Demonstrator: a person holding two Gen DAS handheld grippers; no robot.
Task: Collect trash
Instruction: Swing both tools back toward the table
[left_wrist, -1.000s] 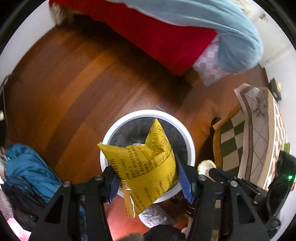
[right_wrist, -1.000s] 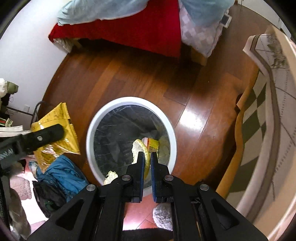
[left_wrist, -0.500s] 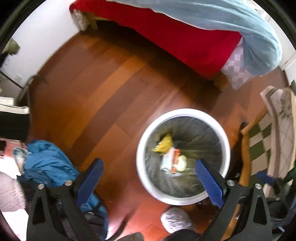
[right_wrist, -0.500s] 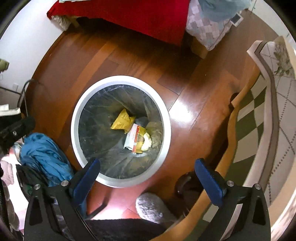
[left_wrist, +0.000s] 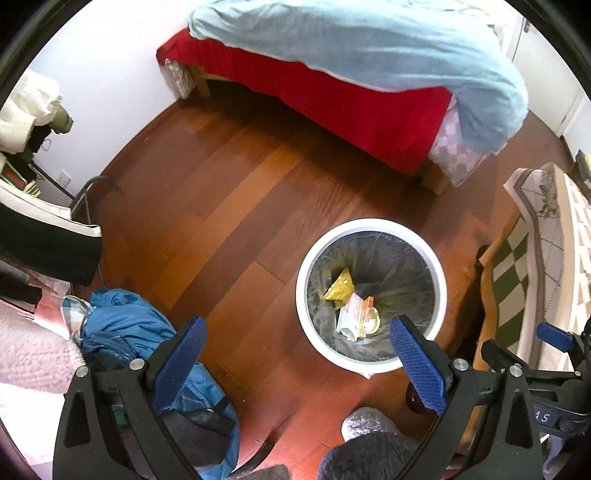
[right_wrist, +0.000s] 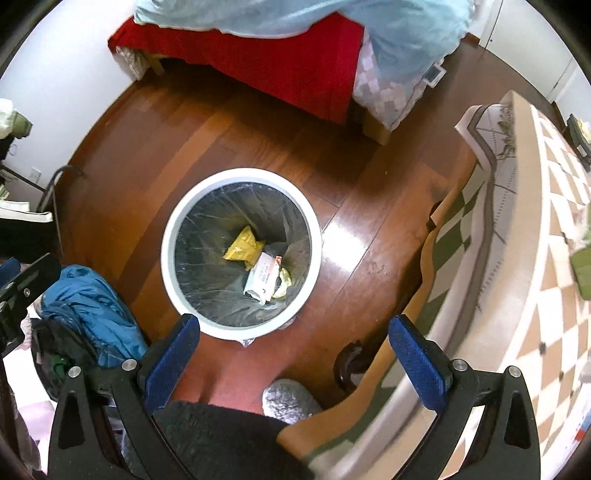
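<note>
— Since a second ago, what has moved?
— Both my grippers have let go. My left gripper (left_wrist: 301, 363) is spread wide with nothing in it, and my right gripper (right_wrist: 295, 360) likewise.
— And the trash?
— My yellow bag (right_wrist: 245, 249) lies at the bottom of the white bin (right_wrist: 168, 254), touching a white wrapper (right_wrist: 264, 277). Blue clothing (left_wrist: 122, 328) sits on the wood floor (left_wrist: 221, 206) nearby.

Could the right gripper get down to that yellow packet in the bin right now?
Probably yes: the right gripper is open, and the yellow packet lies uncovered in the white bin, which has no lid.
</note>
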